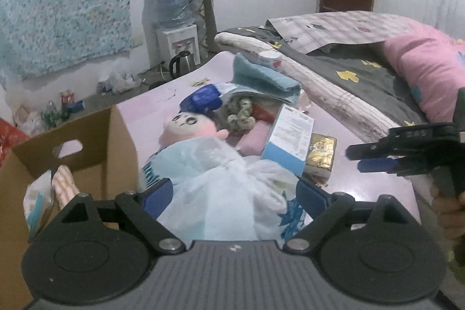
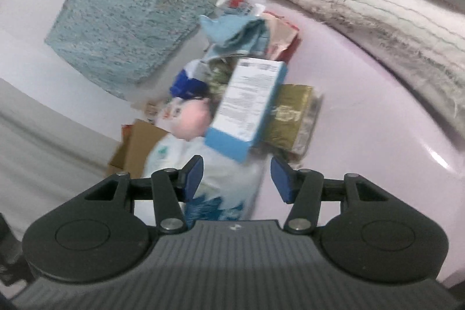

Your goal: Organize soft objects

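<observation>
A pile lies on the pink table (image 1: 366,193): a plush doll (image 1: 189,127) with a pink face, a folded blue towel (image 1: 261,77), a pink soft pad (image 1: 252,138), a white-and-blue carton (image 1: 290,138), a gold packet (image 1: 321,150) and a white plastic bag (image 1: 226,193). My left gripper (image 1: 235,198) is open wide, its pads on either side of the bag and not pressing it. My right gripper (image 2: 238,181) is open just short of the carton (image 2: 250,103), above the bag's edge (image 2: 221,179). It also shows at the right as the right gripper (image 1: 369,156). The right wrist view is blurred.
An open cardboard box (image 1: 87,141) stands left of the table, with a striped cloth (image 1: 65,188) inside. A bed with a grey blanket (image 1: 348,69) and pink pillow (image 1: 421,69) borders the table on the right. A water dispenser (image 1: 174,39) and kettle (image 1: 180,63) stand by the far wall.
</observation>
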A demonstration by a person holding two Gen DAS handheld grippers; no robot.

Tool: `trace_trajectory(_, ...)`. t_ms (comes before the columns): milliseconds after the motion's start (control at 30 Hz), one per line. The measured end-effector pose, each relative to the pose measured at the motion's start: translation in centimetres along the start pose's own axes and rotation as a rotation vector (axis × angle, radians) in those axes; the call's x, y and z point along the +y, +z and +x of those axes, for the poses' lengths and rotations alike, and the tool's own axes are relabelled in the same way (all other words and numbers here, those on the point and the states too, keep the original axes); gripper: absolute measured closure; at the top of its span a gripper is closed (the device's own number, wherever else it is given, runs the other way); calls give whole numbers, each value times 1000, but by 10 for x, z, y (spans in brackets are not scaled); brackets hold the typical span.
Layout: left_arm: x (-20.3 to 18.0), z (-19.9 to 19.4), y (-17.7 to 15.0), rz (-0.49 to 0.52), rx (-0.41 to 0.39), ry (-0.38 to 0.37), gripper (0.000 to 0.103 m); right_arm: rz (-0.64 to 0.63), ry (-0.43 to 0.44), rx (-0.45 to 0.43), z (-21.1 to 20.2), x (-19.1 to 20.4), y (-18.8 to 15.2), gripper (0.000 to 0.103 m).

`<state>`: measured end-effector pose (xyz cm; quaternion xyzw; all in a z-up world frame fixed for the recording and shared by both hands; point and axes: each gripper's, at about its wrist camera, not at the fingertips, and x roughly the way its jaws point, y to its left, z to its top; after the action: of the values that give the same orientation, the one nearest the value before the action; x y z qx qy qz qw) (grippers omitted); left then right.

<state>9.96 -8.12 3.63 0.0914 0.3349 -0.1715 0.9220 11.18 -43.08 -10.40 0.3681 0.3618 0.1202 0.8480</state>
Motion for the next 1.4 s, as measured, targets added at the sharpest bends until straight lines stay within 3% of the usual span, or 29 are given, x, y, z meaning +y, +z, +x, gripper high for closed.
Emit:
trace_trajectory(200,-34,17,2,67,-18,-27,17,16,-12,-16,23,-12,3,58)
trace_trajectory(400,-68,44,-3,89,12,-104,41,-115,-26,-44,22,-4,33,82)
trace_trajectory(600,-78,66,-8,57,69,-126,66,-240,-81,-9,54,-4,76,88)
trace_trajectory(800,-77,73,-16,19,108,-126,72,-312,-77,103,96,-14,84,89)
trace_trajectory(900,-79,72,-20,15,120,-137,73,-300,-40,145,92,-19,78,89)
trace_trajectory(1200,-89,68,-38,44,155,-195,73,-325,-45,278,52,-24,23,88)
trace_trajectory(1267,-91,67,-43,44,162,-204,73,-349,-49,281,41,-19,14,88)
trace_trajectory(1400,-94,71,-53,35,184,-211,73,-402,-47,203,34,-3,24,86)
